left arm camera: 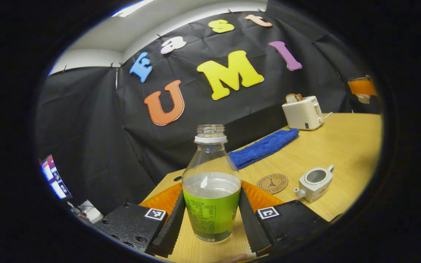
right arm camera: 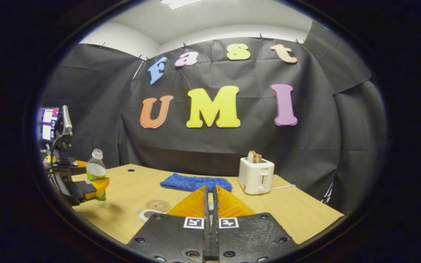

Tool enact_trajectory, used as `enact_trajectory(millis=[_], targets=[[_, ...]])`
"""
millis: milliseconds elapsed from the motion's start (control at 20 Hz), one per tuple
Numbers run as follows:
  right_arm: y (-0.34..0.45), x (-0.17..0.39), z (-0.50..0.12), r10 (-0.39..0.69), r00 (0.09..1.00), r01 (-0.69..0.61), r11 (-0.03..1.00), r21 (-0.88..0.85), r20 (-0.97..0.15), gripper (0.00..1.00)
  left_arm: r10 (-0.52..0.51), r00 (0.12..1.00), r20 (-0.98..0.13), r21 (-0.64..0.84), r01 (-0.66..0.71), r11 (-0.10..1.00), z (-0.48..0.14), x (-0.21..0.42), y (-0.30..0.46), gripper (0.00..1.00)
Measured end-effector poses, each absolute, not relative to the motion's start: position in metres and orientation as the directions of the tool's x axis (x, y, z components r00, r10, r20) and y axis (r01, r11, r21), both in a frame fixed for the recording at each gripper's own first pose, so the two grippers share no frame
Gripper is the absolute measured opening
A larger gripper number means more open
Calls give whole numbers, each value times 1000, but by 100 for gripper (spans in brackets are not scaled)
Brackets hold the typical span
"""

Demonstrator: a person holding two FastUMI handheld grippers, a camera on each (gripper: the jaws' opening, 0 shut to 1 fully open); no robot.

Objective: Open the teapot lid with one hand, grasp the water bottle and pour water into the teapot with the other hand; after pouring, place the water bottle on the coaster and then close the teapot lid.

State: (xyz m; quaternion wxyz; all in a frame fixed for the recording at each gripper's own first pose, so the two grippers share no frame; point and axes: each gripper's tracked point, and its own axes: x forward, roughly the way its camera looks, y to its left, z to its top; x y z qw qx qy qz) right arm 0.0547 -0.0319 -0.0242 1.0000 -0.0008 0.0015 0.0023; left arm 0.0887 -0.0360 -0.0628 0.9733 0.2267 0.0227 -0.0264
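In the left gripper view, the left claw [left arm camera: 210, 219] has its 2 fingers pressed against opposite sides of the water bottle [left arm camera: 211, 190], gripping it low on the green label. The bottle is upright, uncapped and roughly half full of clear water, and appears lifted above the wooden counter [left arm camera: 342, 153]. Beyond it on the counter lie the round cork coaster [left arm camera: 272, 183] and, just to its right, the white teapot [left arm camera: 314, 182], its top open with no lid on it. A folded blue towel [left arm camera: 265, 147] lies farther back, and a white toaster [left arm camera: 303, 112] with toast in its slot stands near the wall.

In the right gripper view, the right claw [right arm camera: 209, 204] has its fingers drawn nearly together; something small and pale sits in the narrow gap, too hidden to identify. The teapot's rim [right arm camera: 146, 213] peeks out just left of the fingers, beside the coaster [right arm camera: 158, 205]. At far left the other gripper holds the bottle [right arm camera: 96, 171] upright.
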Motion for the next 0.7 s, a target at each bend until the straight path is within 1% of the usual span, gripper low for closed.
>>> enact_trajectory(millis=[150, 300, 450, 700], targets=[[-37, 53, -24, 1, 1000, -1, 1000, 12, -4, 0, -45, 992, -119, 612, 109, 783, -76, 88, -52, 75], [-45, 55, -22, -15, 1000, 15, 1000, 12, -3, 0, -18, 983, -180, 771, 152, 618, -93, 90, -60, 75], [-47, 56, -24, -14, 1000, 15, 1000, 18, -11, 0, -1, 979, -204, 846, 177, 502, -102, 88, -68, 75], [-52, 56, -27, -20, 1000, 20, 999, 28, -24, 0, 34, 978, -206, 935, 186, 303, -101, 94, -73, 74]])
